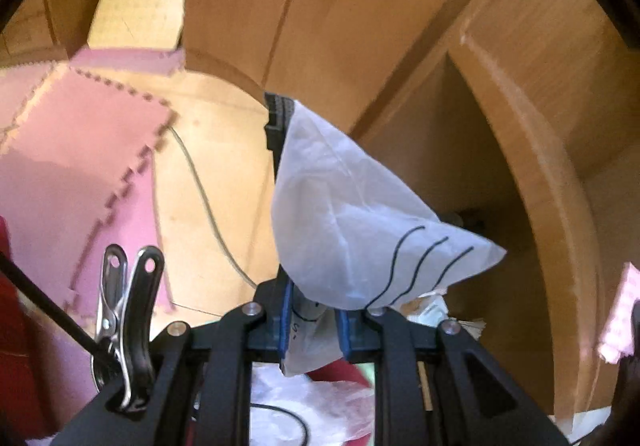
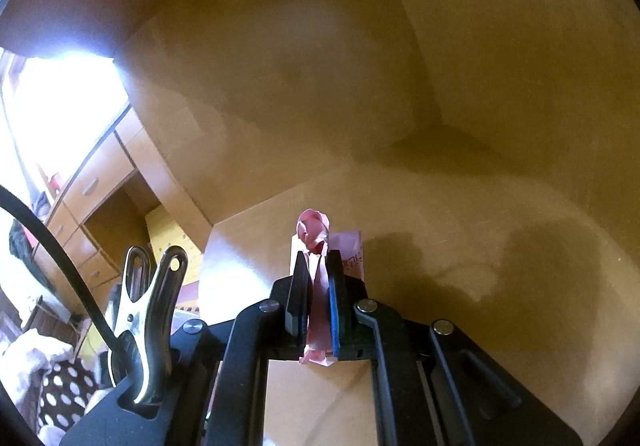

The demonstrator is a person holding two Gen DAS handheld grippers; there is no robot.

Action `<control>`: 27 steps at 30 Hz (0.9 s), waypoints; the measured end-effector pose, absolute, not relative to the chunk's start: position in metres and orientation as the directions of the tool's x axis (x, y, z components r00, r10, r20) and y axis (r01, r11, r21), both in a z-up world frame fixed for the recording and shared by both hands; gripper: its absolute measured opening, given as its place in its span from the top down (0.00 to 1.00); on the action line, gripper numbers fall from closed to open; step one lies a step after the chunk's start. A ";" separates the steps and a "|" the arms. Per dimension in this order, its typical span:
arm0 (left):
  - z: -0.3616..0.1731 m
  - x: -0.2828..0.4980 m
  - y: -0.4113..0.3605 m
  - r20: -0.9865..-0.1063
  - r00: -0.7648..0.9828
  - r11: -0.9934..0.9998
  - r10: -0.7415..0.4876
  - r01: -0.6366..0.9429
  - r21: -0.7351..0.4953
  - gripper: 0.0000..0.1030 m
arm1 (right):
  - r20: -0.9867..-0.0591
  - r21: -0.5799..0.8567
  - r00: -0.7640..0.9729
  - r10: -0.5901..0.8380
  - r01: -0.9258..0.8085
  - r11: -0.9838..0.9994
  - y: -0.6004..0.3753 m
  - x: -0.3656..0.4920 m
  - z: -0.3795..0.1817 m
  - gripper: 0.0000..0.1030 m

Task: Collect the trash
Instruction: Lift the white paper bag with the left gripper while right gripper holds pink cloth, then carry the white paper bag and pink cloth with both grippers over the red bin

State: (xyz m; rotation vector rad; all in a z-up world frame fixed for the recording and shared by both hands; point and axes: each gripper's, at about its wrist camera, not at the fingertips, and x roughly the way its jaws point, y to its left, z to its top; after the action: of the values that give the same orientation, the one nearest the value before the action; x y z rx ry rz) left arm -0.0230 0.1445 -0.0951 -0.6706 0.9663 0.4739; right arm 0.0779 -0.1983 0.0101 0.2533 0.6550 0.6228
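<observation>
While both pieces of trash are carried clear of the furniture, each is kept pinched so that nothing drops. A translucent white wrapper (image 1: 360,221) with black wavy lines is clamped in the left gripper (image 1: 316,326), held above the floor beside the pink foam mat (image 1: 80,149) and wooden cabinet (image 1: 360,5). A twisted pink paper scrap (image 2: 316,286) is squeezed by the nearly closed right gripper (image 2: 318,298) over the worktop (image 2: 460,246), presumably awaiting a bin, which is not seen.

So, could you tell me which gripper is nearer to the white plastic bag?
Left. The left gripper is shut on the white plastic bag; the right gripper is elsewhere, clamped on a pink paper scrap.
</observation>
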 end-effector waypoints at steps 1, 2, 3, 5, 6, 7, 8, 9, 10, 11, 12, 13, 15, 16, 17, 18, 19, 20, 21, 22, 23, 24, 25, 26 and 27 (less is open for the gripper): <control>-0.091 -0.029 0.147 -0.863 0.498 0.708 0.087 -0.641 -0.298 0.82 | -0.488 0.405 0.620 0.615 -0.463 0.788 -0.197 0.075 0.011 0.92; -0.082 -0.038 0.150 -0.858 0.502 0.712 0.109 -0.642 -0.285 0.82 | -0.483 0.400 0.619 0.620 -0.473 0.785 -0.194 0.071 0.013 0.92; -0.077 -0.045 0.153 -0.856 0.502 0.716 0.124 -0.643 -0.273 0.82 | -0.478 0.398 0.617 0.625 -0.482 0.780 -0.192 0.068 0.015 0.92; -0.064 -0.060 0.158 -0.851 0.501 0.722 0.156 -0.646 -0.248 0.82 | -0.468 0.390 0.612 0.638 -0.504 0.770 -0.187 0.060 0.018 0.92; -0.057 -0.070 0.162 -0.847 0.502 0.724 0.174 -0.648 -0.235 0.82 | -0.463 0.382 0.610 0.643 -0.518 0.766 -0.184 0.055 0.020 0.92; -0.051 -0.076 0.165 -0.844 0.502 0.727 0.188 -0.649 -0.224 0.82 | -0.459 0.374 0.606 0.649 -0.531 0.760 -0.181 0.050 0.022 0.92; -0.043 -0.086 0.168 -0.839 0.500 0.732 0.215 -0.651 -0.201 0.82 | -0.458 0.369 0.602 0.654 -0.541 0.756 -0.179 0.046 0.023 0.92; -0.038 -0.092 0.169 -0.836 0.498 0.736 0.232 -0.652 -0.184 0.82 | -0.457 0.361 0.596 0.661 -0.555 0.750 -0.175 0.042 0.024 0.92; -0.031 -0.101 0.171 -0.832 0.492 0.740 0.257 -0.654 -0.158 0.82 | -0.455 0.352 0.590 0.667 -0.569 0.743 -0.172 0.037 0.025 0.92; -0.026 -0.110 0.174 -0.829 0.486 0.741 0.277 -0.657 -0.138 0.82 | -0.455 0.349 0.586 0.670 -0.575 0.740 -0.170 0.034 0.026 0.92; -0.022 -0.117 0.177 -0.827 0.482 0.742 0.289 -0.659 -0.124 0.82 | -0.454 0.352 0.576 0.679 -0.584 0.731 -0.167 0.028 0.026 0.92; -0.019 -0.125 0.180 -0.827 0.477 0.742 0.297 -0.660 -0.115 0.82 | -0.455 0.358 0.567 0.687 -0.590 0.724 -0.166 0.024 0.025 0.92; -0.016 -0.137 0.182 -0.827 0.474 0.743 0.302 -0.660 -0.107 0.82 | -0.463 0.373 0.539 0.703 -0.601 0.707 -0.160 0.011 0.021 0.92; -0.015 -0.142 0.181 -0.827 0.476 0.747 0.299 -0.656 -0.107 0.82 | -0.470 0.371 0.532 0.705 -0.606 0.704 -0.158 0.005 0.018 0.92; -0.018 -0.147 0.182 -0.828 0.478 0.751 0.294 -0.651 -0.109 0.82 | -0.481 0.364 0.523 0.704 -0.611 0.703 -0.154 -0.002 0.015 0.92; -0.022 -0.151 0.184 -0.830 0.480 0.757 0.284 -0.644 -0.113 0.82 | -0.492 0.357 0.514 0.703 -0.618 0.701 -0.150 -0.010 0.012 0.92; -0.025 -0.155 0.181 -0.834 0.482 0.765 0.269 -0.633 -0.119 0.82 | -0.498 0.352 0.507 0.703 -0.623 0.698 -0.147 -0.016 0.010 0.92; -0.030 -0.157 0.177 -0.838 0.483 0.775 0.252 -0.619 -0.124 0.82 | -0.506 0.350 0.497 0.705 -0.629 0.694 -0.143 -0.023 0.007 0.92; -0.032 -0.156 0.171 -0.844 0.482 0.786 0.237 -0.605 -0.125 0.82 | -0.514 0.350 0.484 0.709 -0.636 0.688 -0.140 -0.031 0.003 0.92; -0.039 -0.156 0.166 -0.850 0.480 0.798 0.218 -0.588 -0.127 0.82 | -0.519 0.350 0.475 0.711 -0.641 0.683 -0.136 -0.037 0.000 0.92; -0.046 -0.156 0.161 -0.856 0.477 0.807 0.201 -0.576 -0.132 0.82 | -0.527 0.348 0.464 0.712 -0.646 0.679 -0.134 -0.044 -0.005 0.92; -0.054 -0.157 0.156 -0.860 0.474 0.811 0.188 -0.569 -0.136 0.82 | -0.542 0.341 0.452 0.709 -0.652 0.677 -0.129 -0.052 -0.012 0.92; -0.063 -0.157 0.151 -0.867 0.470 0.817 0.167 -0.558 -0.145 0.82 | -0.561 0.332 0.438 0.702 -0.658 0.676 -0.124 -0.058 -0.019 0.92; -0.073 -0.156 0.146 -0.875 0.461 0.821 0.149 -0.551 -0.150 0.82 | -0.578 0.325 0.426 0.696 -0.663 0.675 -0.127 -0.064 -0.026 0.92; -0.082 -0.155 0.143 -0.882 0.451 0.825 0.134 -0.544 -0.153 0.82 | -0.594 0.316 0.416 0.689 -0.666 0.675 -0.123 -0.067 -0.032 0.92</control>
State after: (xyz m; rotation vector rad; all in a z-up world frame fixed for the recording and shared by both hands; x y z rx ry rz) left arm -0.1551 0.1428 -0.0821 -0.4518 1.0240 0.4371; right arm -0.0669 -0.1230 -0.0318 0.0327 0.7613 0.8507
